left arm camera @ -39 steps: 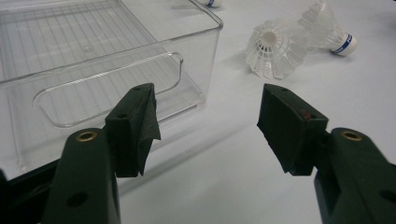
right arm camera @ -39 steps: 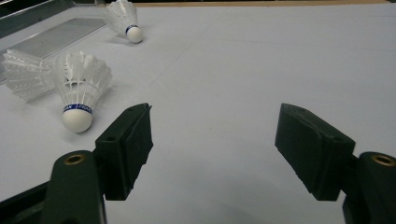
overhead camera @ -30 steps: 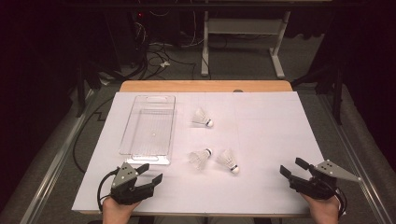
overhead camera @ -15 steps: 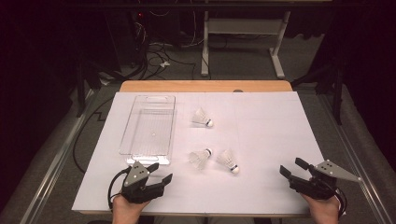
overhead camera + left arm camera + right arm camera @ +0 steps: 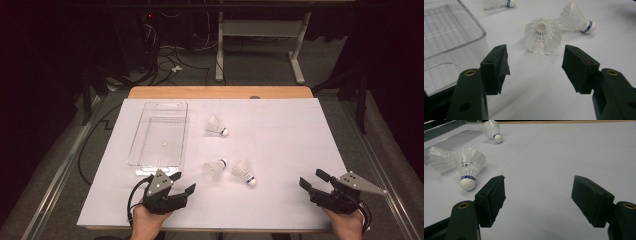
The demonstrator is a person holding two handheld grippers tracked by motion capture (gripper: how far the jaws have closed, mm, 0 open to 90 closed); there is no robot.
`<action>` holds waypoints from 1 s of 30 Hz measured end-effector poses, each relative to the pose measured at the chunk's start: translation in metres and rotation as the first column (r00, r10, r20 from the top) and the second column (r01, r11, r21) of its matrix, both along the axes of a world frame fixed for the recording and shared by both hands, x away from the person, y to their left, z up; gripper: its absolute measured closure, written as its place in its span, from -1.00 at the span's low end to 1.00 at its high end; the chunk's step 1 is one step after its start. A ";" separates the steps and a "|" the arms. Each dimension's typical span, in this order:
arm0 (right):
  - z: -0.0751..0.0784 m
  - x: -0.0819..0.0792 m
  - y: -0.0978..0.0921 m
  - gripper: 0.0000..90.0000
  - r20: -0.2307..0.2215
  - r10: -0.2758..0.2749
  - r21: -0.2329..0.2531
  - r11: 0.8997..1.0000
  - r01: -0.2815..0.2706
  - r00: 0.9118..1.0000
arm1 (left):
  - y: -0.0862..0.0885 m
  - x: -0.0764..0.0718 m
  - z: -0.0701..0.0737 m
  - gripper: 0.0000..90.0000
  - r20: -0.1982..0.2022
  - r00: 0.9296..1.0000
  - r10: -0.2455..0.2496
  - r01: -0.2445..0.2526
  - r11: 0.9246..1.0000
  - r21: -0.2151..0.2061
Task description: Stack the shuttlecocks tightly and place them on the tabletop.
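Three white shuttlecocks lie on the white table cover. One shuttlecock point(image 5: 216, 126) lies farther back, and two lie side by side nearer me: the middle shuttlecock point(image 5: 214, 170) point(image 5: 542, 36) and the right shuttlecock point(image 5: 244, 171) point(image 5: 470, 167). My left gripper point(image 5: 184, 182) point(image 5: 535, 53) is open, low over the table, a short way before the middle shuttlecock's open skirt, with nothing between its jaws. At the front right my right gripper point(image 5: 310, 178) point(image 5: 537, 187) is open and holds nothing; the right shuttlecock lies ahead and to its left.
A clear plastic tray point(image 5: 157, 105) point(image 5: 454, 37) stands at the left, just beyond my left gripper, with nothing in it. The wooden table edge point(image 5: 220, 92) shows at the back. Cables and a stand's legs lie on the floor behind.
My left gripper has moved right and slightly forward, toward the middle shuttlecock. The right gripper and the shuttlecocks have stayed put.
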State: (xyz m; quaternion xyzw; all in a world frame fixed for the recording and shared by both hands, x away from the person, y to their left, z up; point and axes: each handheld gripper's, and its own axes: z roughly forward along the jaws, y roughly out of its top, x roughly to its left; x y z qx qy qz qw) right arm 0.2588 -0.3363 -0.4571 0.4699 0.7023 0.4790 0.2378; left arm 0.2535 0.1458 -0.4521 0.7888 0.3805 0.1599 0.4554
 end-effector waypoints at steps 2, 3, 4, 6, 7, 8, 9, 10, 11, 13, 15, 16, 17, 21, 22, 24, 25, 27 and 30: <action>0.000 0.000 0.000 -0.39 0.002 0.001 -0.001 1.000 -0.001 1.000 | -0.003 0.001 0.001 -0.15 0.002 1.000 0.003 -0.003 1.000 0.000; 0.000 0.000 0.000 -0.39 0.003 0.002 -0.001 1.000 -0.002 1.000 | -0.004 0.002 0.001 -0.15 0.005 1.000 0.001 -0.001 1.000 0.002; 0.000 0.000 0.001 -0.39 0.004 0.006 -0.001 1.000 -0.006 1.000 | -0.006 0.003 0.001 -0.15 0.005 1.000 0.002 -0.002 1.000 0.004; 0.000 0.000 0.001 -0.39 0.004 0.007 -0.001 1.000 -0.007 1.000 | -0.009 0.005 0.001 -0.14 0.005 1.000 0.001 -0.001 1.000 0.006; 0.000 0.000 0.001 -0.39 0.002 0.007 -0.003 1.000 -0.007 1.000 | -0.010 0.006 0.002 -0.14 0.007 1.000 0.001 -0.001 1.000 0.006; 0.000 0.000 0.001 -0.39 0.002 0.007 -0.003 1.000 -0.007 1.000 | -0.012 0.006 0.002 -0.14 0.006 1.000 0.001 -0.001 1.000 0.001; 0.000 0.000 0.001 -0.39 0.004 0.007 -0.002 1.000 -0.007 1.000 | -0.013 0.007 0.003 -0.14 0.006 1.000 -0.004 0.004 1.000 -0.001; 0.000 0.000 0.001 -0.39 0.004 0.008 -0.002 1.000 -0.008 1.000 | -0.014 0.008 0.003 -0.14 0.009 1.000 -0.006 0.006 1.000 -0.003; 0.000 -0.001 0.001 -0.39 0.004 0.010 -0.002 1.000 -0.010 1.000 | -0.015 0.008 0.004 -0.14 0.010 1.000 -0.006 0.007 1.000 -0.005; 0.001 -0.001 0.002 -0.39 0.005 0.010 -0.002 1.000 -0.010 1.000 | -0.017 0.010 0.004 -0.14 0.009 1.000 -0.008 0.008 1.000 -0.009; 0.001 -0.001 0.001 -0.39 0.004 0.007 0.003 1.000 -0.007 1.000 | -0.019 0.012 0.005 -0.14 0.009 1.000 -0.005 0.006 1.000 -0.012; 0.001 -0.001 0.001 -0.39 0.004 0.007 0.004 1.000 -0.007 1.000 | -0.020 0.013 0.005 -0.14 0.007 1.000 -0.006 0.006 1.000 -0.011; 0.001 0.000 0.000 -0.39 0.005 0.008 0.005 1.000 -0.008 1.000 | -0.021 0.014 0.005 -0.14 0.008 1.000 -0.004 0.004 1.000 -0.011; 0.000 0.000 0.001 -0.39 0.004 0.014 0.005 1.000 -0.014 1.000 | -0.027 0.018 0.006 -0.13 0.007 1.000 -0.007 0.007 1.000 -0.004; 0.001 -0.001 0.001 -0.39 0.005 0.015 0.006 1.000 -0.015 1.000 | -0.028 0.019 0.007 -0.13 0.007 1.000 -0.008 0.009 1.000 -0.004; 0.001 -0.001 0.001 -0.39 0.005 0.016 0.007 1.000 -0.016 1.000 | -0.031 0.020 0.008 -0.13 0.006 1.000 -0.009 0.009 1.000 -0.004; 0.000 0.000 0.001 -0.39 0.005 0.017 0.007 1.000 -0.017 1.000 | -0.032 0.021 0.008 -0.13 0.004 1.000 -0.009 0.009 1.000 -0.006; 0.000 0.000 0.001 -0.39 0.005 0.018 0.007 1.000 -0.018 1.000 | -0.034 0.022 0.010 -0.12 -0.006 1.000 -0.010 0.010 1.000 -0.010; 0.000 0.000 0.001 -0.39 0.004 0.020 0.004 1.000 -0.020 1.000 | -0.039 0.025 0.013 -0.11 -0.027 1.000 -0.002 0.002 1.000 -0.006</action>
